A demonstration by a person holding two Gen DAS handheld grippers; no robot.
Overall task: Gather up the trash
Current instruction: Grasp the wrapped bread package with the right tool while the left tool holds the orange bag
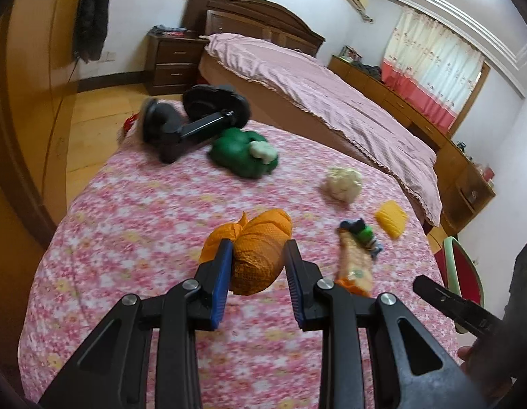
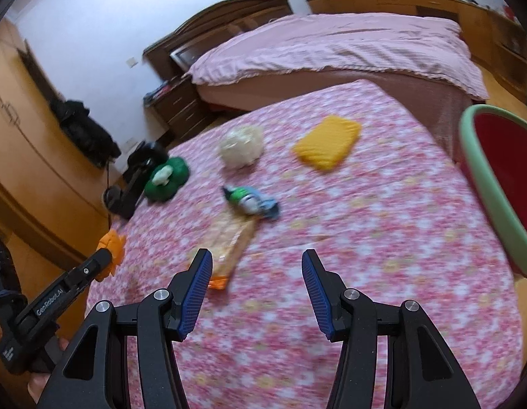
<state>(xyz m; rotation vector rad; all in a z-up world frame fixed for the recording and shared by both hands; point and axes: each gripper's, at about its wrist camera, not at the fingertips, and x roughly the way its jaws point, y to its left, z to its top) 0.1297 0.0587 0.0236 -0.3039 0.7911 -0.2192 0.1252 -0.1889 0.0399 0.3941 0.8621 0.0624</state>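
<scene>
Your red bin stands at the floral surface's right edge, with bare cloth between it and the scattered trash. Your left gripper has its fingers closed on the orange mesh bundle, a crumpled, knotted lump lifted far from the bin. Your right gripper stands half open and empty, over bare cloth beside the bin.

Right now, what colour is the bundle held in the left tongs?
Orange, a crumpled bundle between the left tongs; clearest in the left wrist view.
</scene>
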